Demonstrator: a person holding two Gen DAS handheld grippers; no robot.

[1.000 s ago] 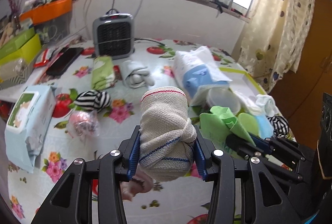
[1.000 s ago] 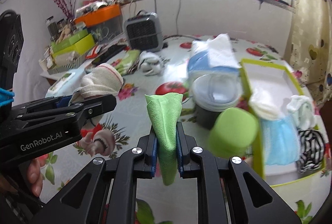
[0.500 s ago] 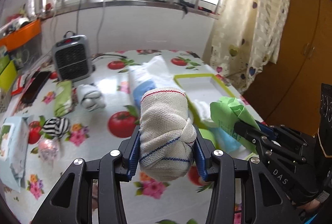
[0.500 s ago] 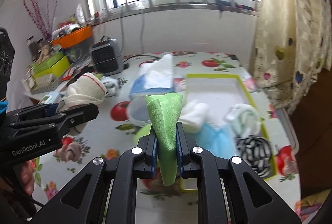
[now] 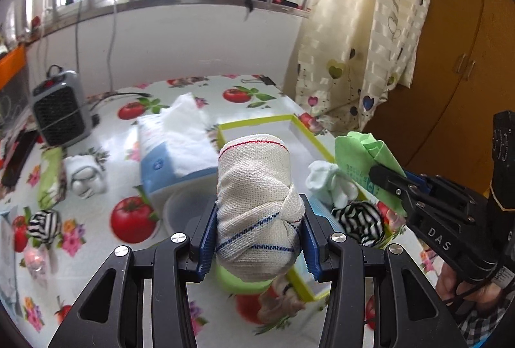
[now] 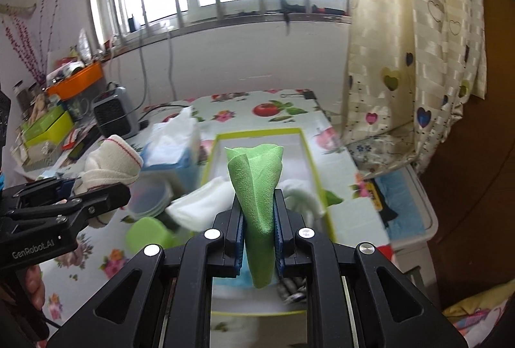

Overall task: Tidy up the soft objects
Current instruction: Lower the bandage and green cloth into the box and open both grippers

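Observation:
My left gripper [image 5: 256,238] is shut on a knotted beige cloth roll [image 5: 254,203] with red and blue stitching, held above the near end of a yellow-rimmed white tray [image 5: 257,122]. My right gripper [image 6: 257,238] is shut on a folded green cloth [image 6: 257,187], hovering over the same tray [image 6: 257,133]. In the tray lie a white knotted sock [image 5: 328,183], a black-and-white striped ball [image 5: 357,222] and a white folded cloth [image 6: 202,203]. Each gripper shows in the other's view: the right gripper [image 5: 383,174] and the left gripper [image 6: 106,193].
A tissue box [image 5: 177,151] and a clear lidded tub [image 5: 186,212] stand left of the tray, with a green round sponge [image 6: 148,235] near them. A grey heater [image 5: 59,109], a green cloth [image 5: 50,177], a white sock bundle [image 5: 85,177] and a striped ball [image 5: 43,225] lie further left. Curtain at right.
Both grippers have swung right across the table, from over the tablecloth and tub to over the yellow-rimmed tray, keeping hold of the beige roll and the green cloth.

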